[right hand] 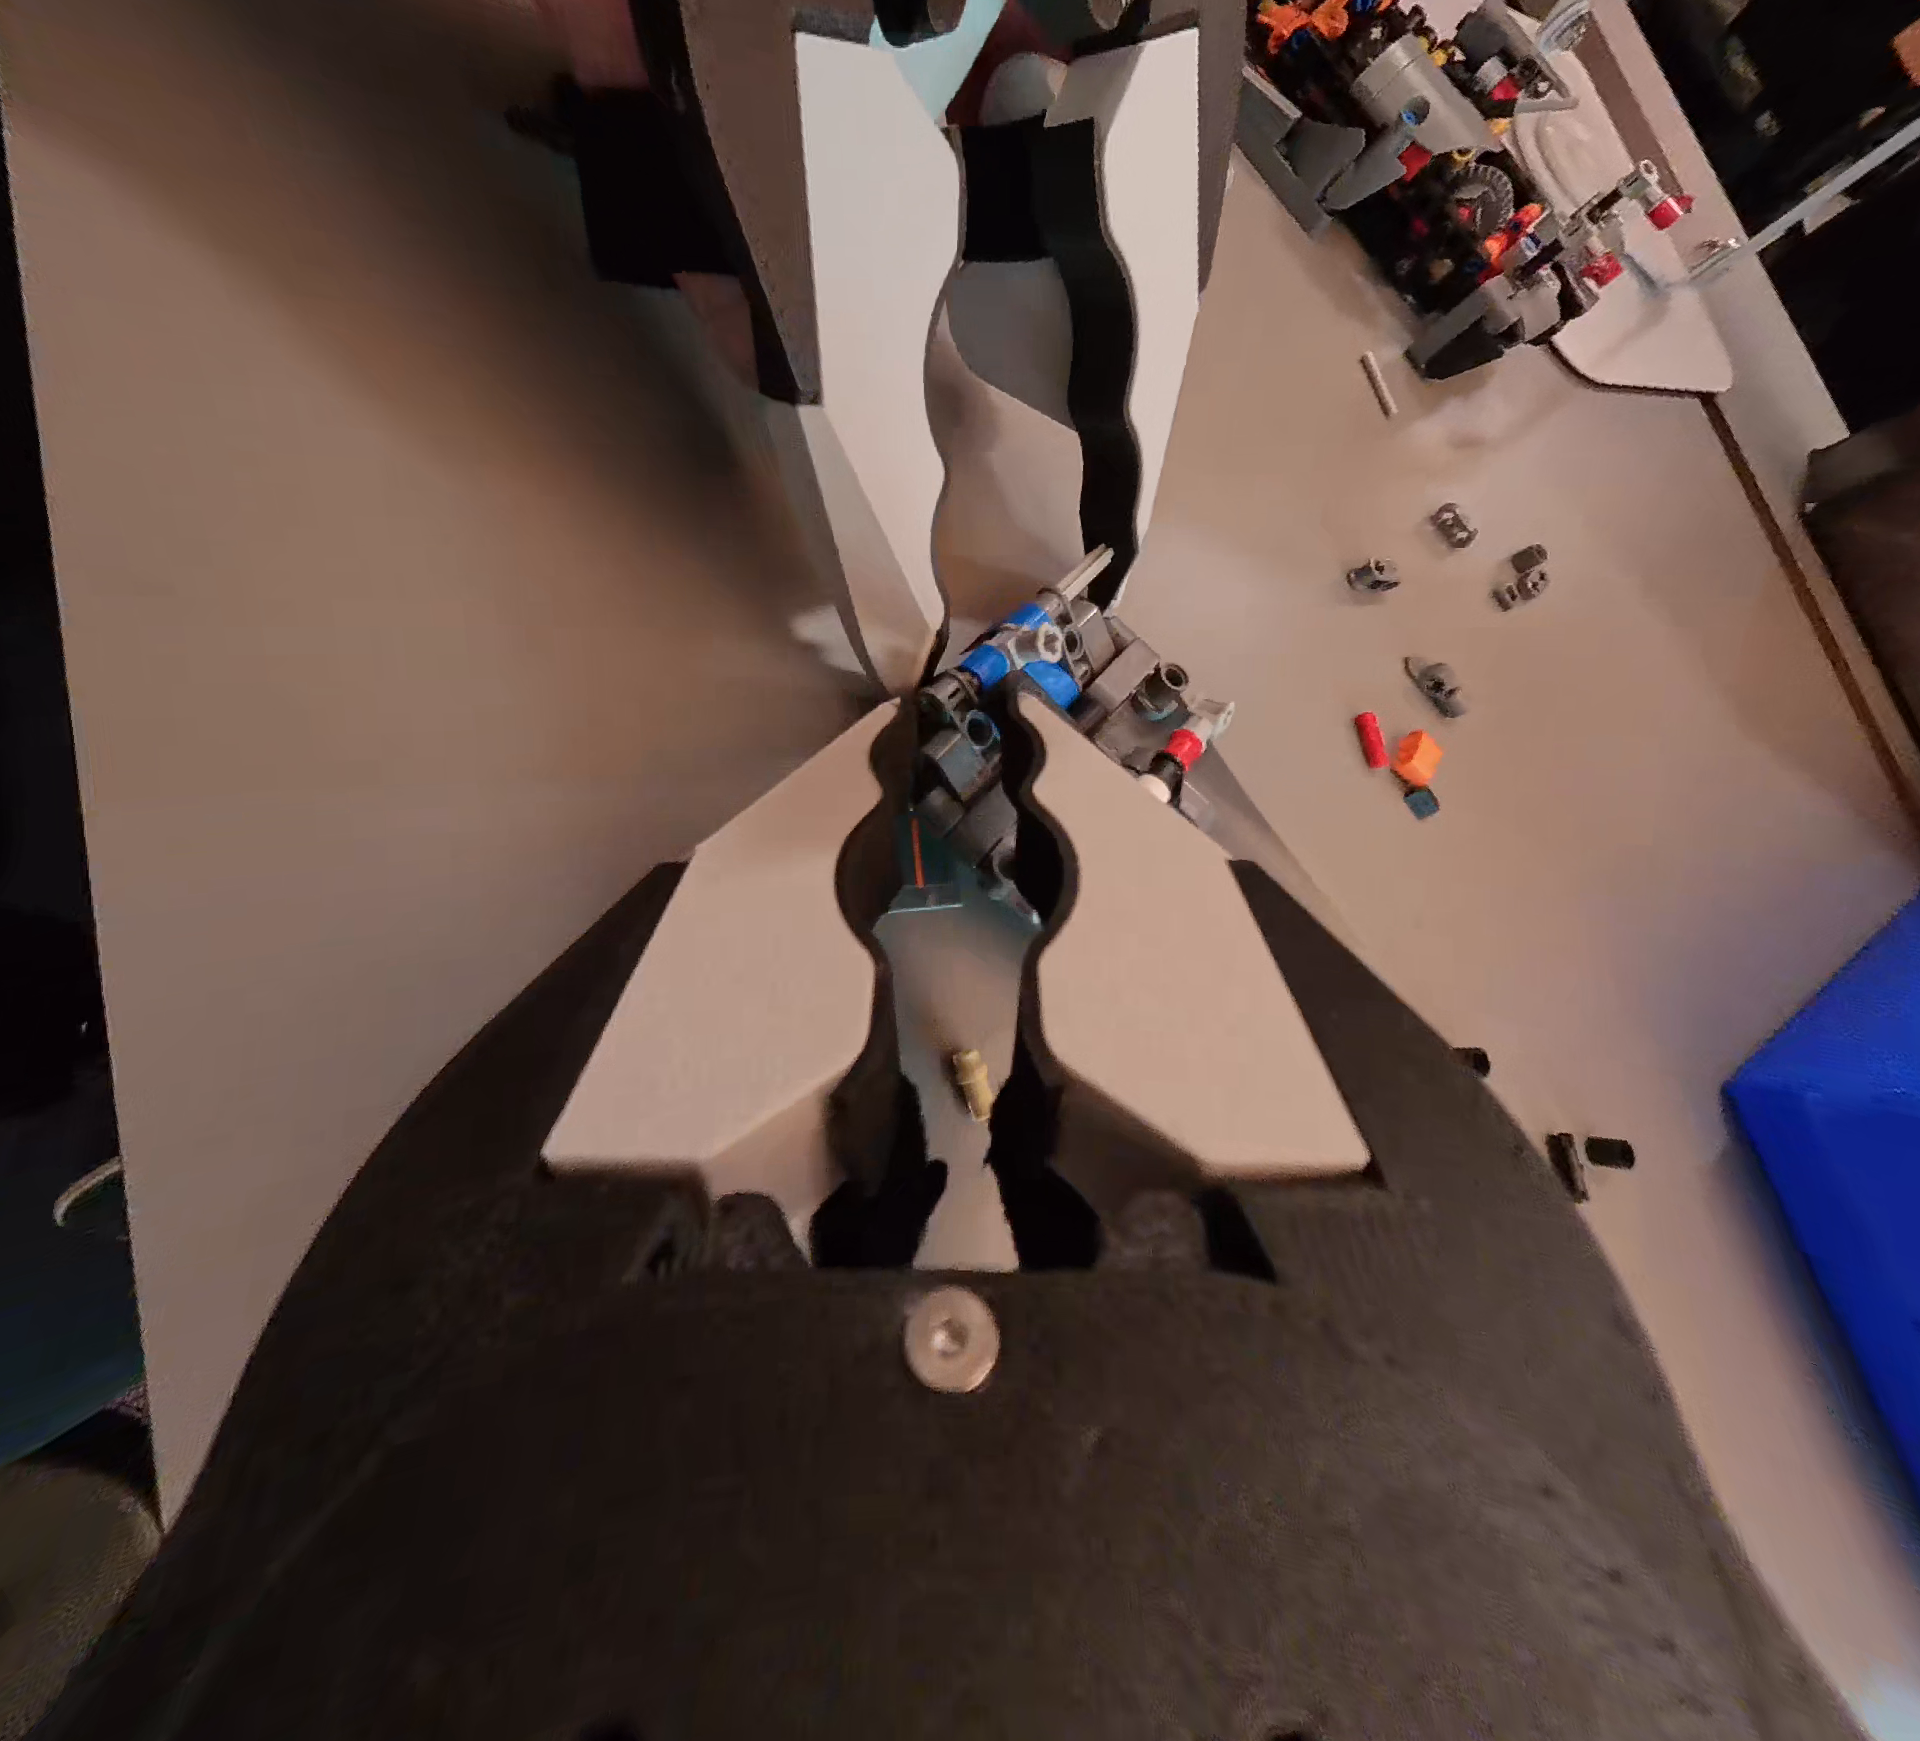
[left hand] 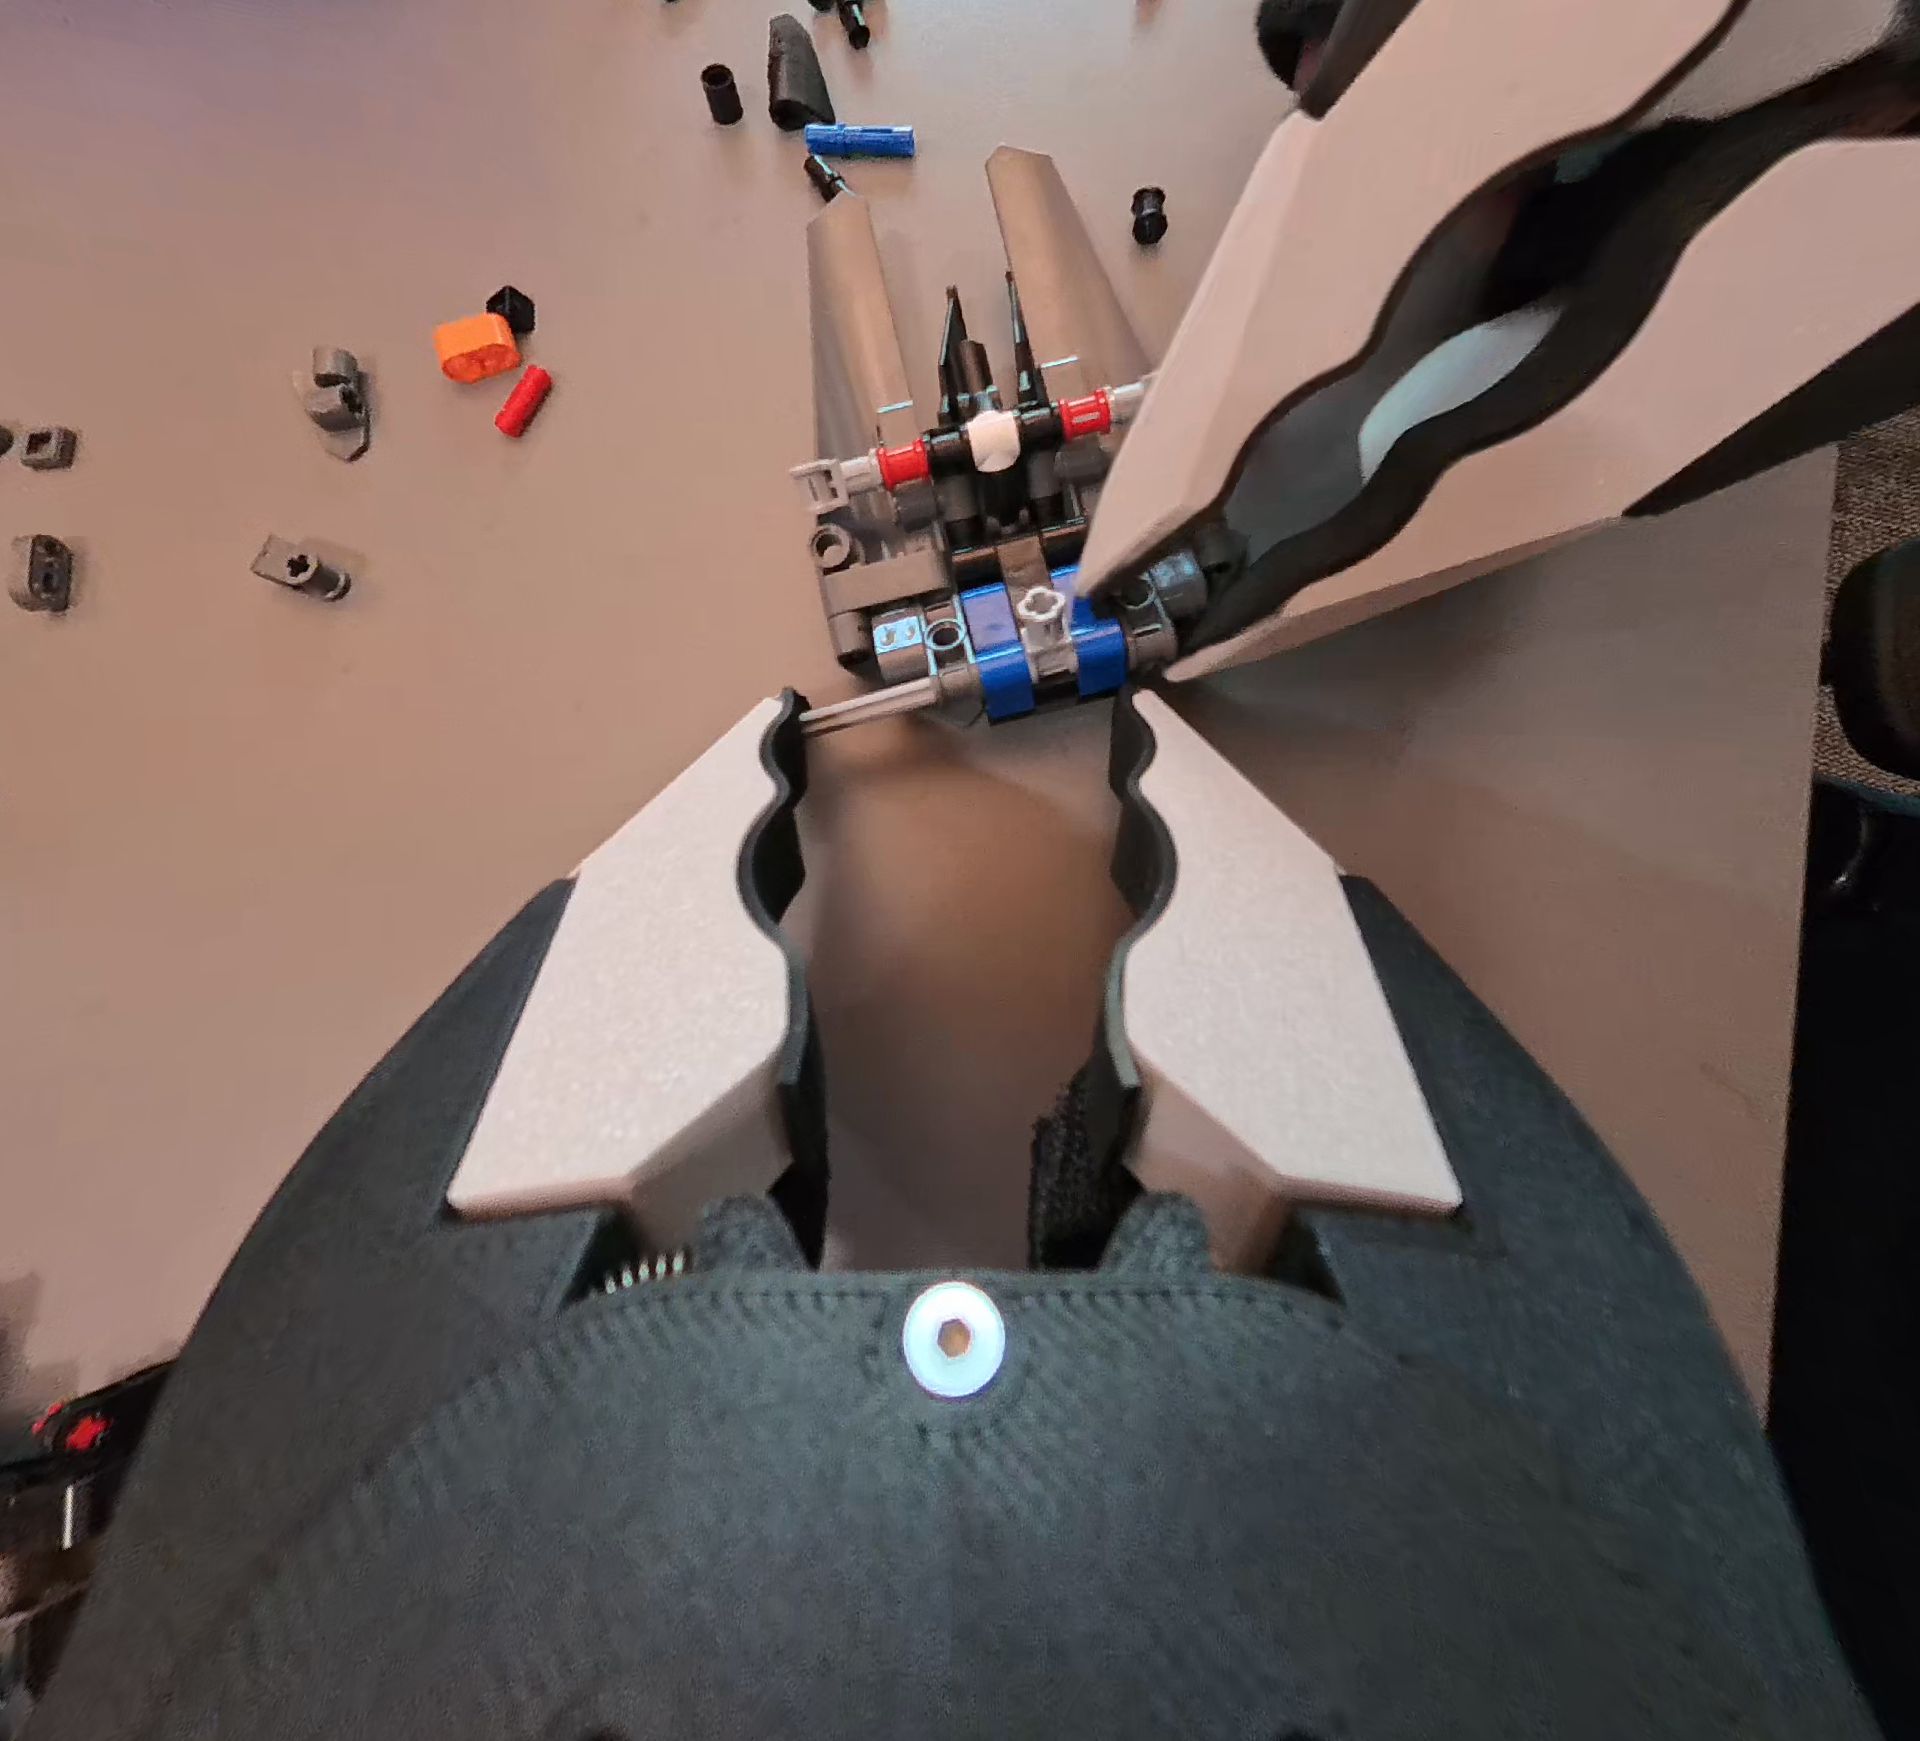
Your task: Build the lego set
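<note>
My right claw [right hand: 961,715] pinches the gray lego model [left hand: 966,538] on the bench [left hand: 312,756]. My left claw [left hand: 951,704] is open around its gray axle [left hand: 873,709]. Next, I think I push it in.

The half-built model [left hand: 966,486] sits hemmed in: the left gripper [left hand: 956,715] crowds its near end, the right gripper [left hand: 1132,621] closes off its right side. Bare table [left hand: 260,860] lies open left of the model. Farther left, an orange brick [left hand: 476,348], a red pin [left hand: 523,400] and grey connectors [left hand: 338,398] litter the way. Beyond the model, black pins [left hand: 719,93] and a blue pin [left hand: 859,139] block the far approach.
</note>
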{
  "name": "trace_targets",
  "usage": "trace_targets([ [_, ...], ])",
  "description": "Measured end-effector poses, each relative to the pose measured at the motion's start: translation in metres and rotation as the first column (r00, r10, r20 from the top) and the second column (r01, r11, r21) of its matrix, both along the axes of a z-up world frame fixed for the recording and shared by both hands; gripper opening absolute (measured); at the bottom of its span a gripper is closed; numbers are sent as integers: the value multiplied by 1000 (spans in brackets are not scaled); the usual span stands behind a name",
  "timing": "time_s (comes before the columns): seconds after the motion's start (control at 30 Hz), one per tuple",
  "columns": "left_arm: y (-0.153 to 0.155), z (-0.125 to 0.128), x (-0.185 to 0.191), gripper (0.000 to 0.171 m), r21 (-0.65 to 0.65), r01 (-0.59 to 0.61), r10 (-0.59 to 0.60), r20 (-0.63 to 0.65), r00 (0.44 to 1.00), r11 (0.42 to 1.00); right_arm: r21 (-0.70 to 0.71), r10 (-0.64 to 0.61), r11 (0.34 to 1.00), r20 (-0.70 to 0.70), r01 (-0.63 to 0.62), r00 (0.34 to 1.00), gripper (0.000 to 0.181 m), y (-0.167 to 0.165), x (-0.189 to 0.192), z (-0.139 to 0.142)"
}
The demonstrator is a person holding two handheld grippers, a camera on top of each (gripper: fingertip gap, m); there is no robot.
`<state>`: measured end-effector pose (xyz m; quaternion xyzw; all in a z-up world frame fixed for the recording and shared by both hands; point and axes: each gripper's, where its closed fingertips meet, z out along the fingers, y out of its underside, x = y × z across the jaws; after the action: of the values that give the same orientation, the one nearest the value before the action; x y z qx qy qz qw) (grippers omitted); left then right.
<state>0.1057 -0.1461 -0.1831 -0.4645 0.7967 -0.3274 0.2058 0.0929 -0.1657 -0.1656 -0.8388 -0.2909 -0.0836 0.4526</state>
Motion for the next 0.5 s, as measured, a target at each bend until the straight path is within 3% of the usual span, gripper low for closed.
trace_targets([
  [0.37, 1, 0, 1, 57, 0, -9, 9, 2, 1000, 1000, -26, -37, 999, -143, 33, 989, 10, 0, 2, 2],
  [0.5, 7, 1, 2, 42, 9, -22, 22, 11, 1000, 1000, -28, -47, 999, -177, 43, 983, 10, 0, 5, 2],
])
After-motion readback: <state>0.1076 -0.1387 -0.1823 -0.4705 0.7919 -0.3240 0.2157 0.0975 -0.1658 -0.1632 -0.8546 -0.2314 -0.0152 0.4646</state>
